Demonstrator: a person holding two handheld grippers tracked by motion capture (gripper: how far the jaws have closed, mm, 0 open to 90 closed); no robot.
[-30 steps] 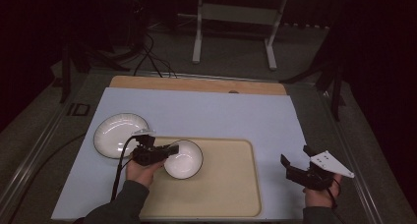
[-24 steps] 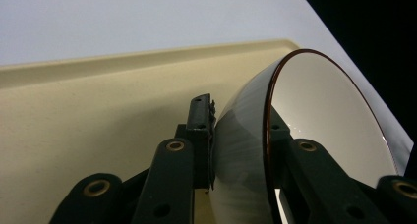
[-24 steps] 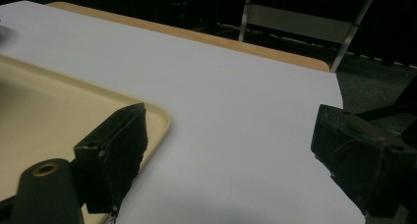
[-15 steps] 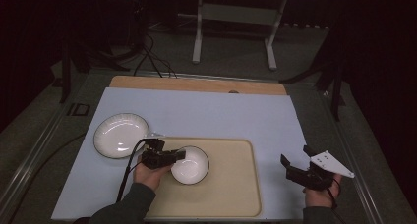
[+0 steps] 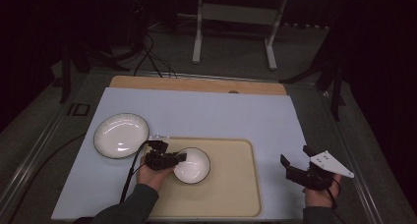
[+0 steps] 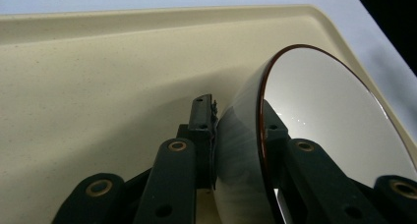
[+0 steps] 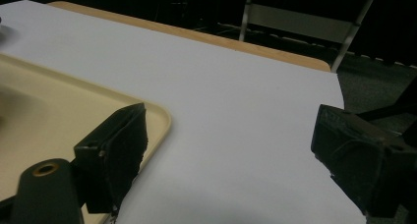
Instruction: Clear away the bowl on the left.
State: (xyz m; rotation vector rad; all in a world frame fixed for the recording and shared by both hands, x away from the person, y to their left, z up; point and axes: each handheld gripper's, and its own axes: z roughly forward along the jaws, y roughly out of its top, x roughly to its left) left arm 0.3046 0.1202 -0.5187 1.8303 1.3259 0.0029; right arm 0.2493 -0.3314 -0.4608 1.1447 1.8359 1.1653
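High view: left gripper (image 5: pixel 181 157) is clamped on the bowl's (image 5: pixel 193 166) rim, bowl already over the tray (image 5: pixel 236 194) (seemingly set down); letting go remains. The plate (image 5: pixel 121 135) waits on the mat; right gripper (image 5: pixel 297 161) gapes, idle.

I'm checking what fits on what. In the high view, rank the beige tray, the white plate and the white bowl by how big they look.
1. Beige tray, by far the largest.
2. White plate, clearly wider than the bowl.
3. White bowl, smallest; the left gripper is clamped on its rim.
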